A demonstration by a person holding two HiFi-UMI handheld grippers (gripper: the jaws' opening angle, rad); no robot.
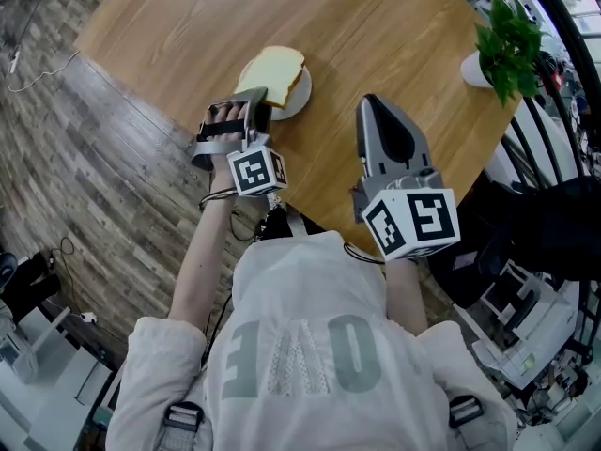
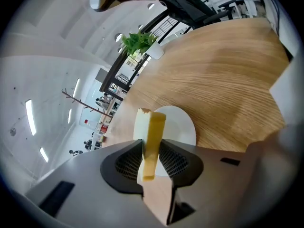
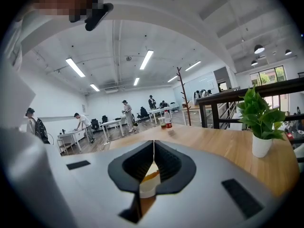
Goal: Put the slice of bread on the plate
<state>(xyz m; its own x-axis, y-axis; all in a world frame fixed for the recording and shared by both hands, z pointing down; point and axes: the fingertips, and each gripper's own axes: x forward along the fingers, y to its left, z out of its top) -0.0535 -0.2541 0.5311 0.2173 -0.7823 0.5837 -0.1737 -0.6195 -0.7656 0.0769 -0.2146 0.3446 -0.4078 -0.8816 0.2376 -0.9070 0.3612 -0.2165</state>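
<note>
My left tongs (image 2: 151, 152) are clenched on one edge of the bread (image 1: 279, 68), holding it over the plate (image 1: 301, 95) on the worktop (image 1: 394, 26). I cannot tell if it touches. My right tongs (image 3: 153, 152) are closed on nothing. The slice looks light, soft and crushable, so I judge a gentle pinch at the crust best; it may sag or tear.

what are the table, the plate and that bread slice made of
Round light-brown table: wood or wood veneer, streaky grain, low sheen.
Small round white plate: smooth, plain; glazed ceramic or plastic, unclear.
Pale slice of bread with tan crust: juts out flat though pinched at one edge, so possibly a foam or plastic replica; cannot tell.
</note>
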